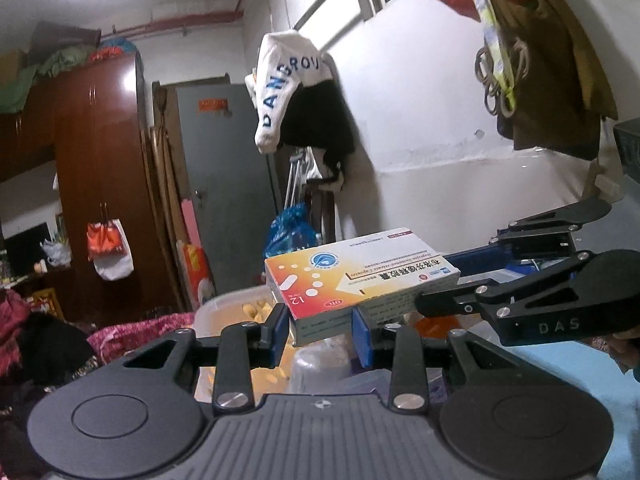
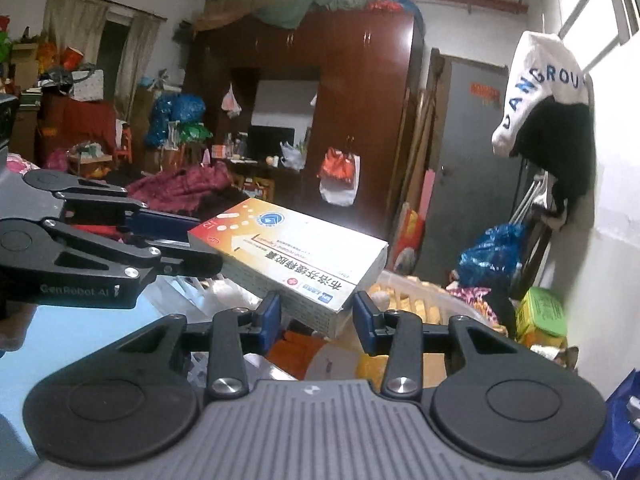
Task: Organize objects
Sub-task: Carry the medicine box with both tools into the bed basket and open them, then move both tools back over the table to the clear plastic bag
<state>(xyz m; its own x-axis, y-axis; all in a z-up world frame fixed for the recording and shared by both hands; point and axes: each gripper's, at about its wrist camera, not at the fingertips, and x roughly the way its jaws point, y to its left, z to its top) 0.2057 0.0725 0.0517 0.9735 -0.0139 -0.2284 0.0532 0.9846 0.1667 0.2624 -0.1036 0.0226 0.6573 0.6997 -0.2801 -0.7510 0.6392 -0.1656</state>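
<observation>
A white and orange medicine box (image 1: 360, 280) hangs in the air over the clutter. My left gripper (image 1: 320, 332) is shut on its near short end, both blue pads pressed to its sides. From the right, my right gripper (image 1: 434, 280) reaches in with one finger on each side of the far end. In the right wrist view, the box (image 2: 296, 256) lies tilted between the right gripper's (image 2: 316, 316) pads. The left pad touches it; a narrow gap shows at the right pad. The left gripper (image 2: 208, 240) clamps the box's other end there.
Below the box stands a translucent tub (image 2: 420, 300) holding yellow pieces, among bags and clothes. A light blue surface (image 1: 580, 380) lies at the right. A white wall with hanging clothes (image 1: 288, 92), a grey door (image 1: 224, 184) and a dark wardrobe (image 1: 100, 160) stand behind.
</observation>
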